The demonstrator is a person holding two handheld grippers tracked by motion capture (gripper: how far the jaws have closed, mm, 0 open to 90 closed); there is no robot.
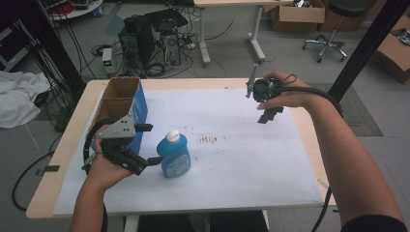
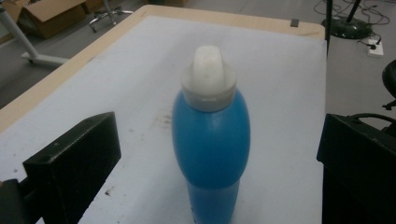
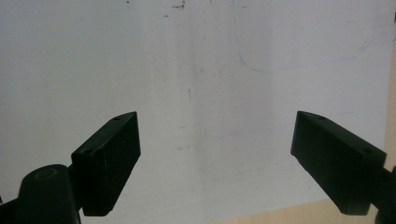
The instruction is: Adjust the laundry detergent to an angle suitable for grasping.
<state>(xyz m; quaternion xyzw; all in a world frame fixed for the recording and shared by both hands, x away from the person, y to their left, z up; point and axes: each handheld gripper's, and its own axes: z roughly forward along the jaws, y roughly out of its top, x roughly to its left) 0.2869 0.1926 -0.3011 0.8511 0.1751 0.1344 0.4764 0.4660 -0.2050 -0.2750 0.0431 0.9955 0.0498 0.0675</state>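
- High view: a blue bottle [image 1: 174,155] with a white cap [image 1: 172,137] stands upright on the white sheet [image 1: 251,159] that covers the counter [image 1: 72,130], left of the counter's middle and toward the person's side
- High view: the left gripper [image 1: 151,144], held in the left hand [image 1: 104,166], sits just left of the bottle with its jaws spread wide, one jaw near the bottle's shoulder and the other lower beside its body; whether either jaw touches the bottle cannot be told from here
- High view: an open cardboard box with a blue side [image 1: 122,104] stands just behind the left gripper, near the counter's left edge
- High view: the right gripper [image 1: 269,115], in the right hand [image 1: 285,94], is raised above the far right part of the sheet, well apart from the bottle, pointing down
- Left gripper view: the bottle [image 2: 211,140] stands upright between the two black jaws, which are wide apart with clear space on both sides, so nothing is gripped; the cap [image 2: 208,74] is on
- Right gripper view: the two jaws are spread wide with nothing between them, over the bare white sheet [image 3: 196,70], which carries faint marks and a thin blue line; a strip of the counter's wood edge [image 3: 299,212] shows at the bottom right
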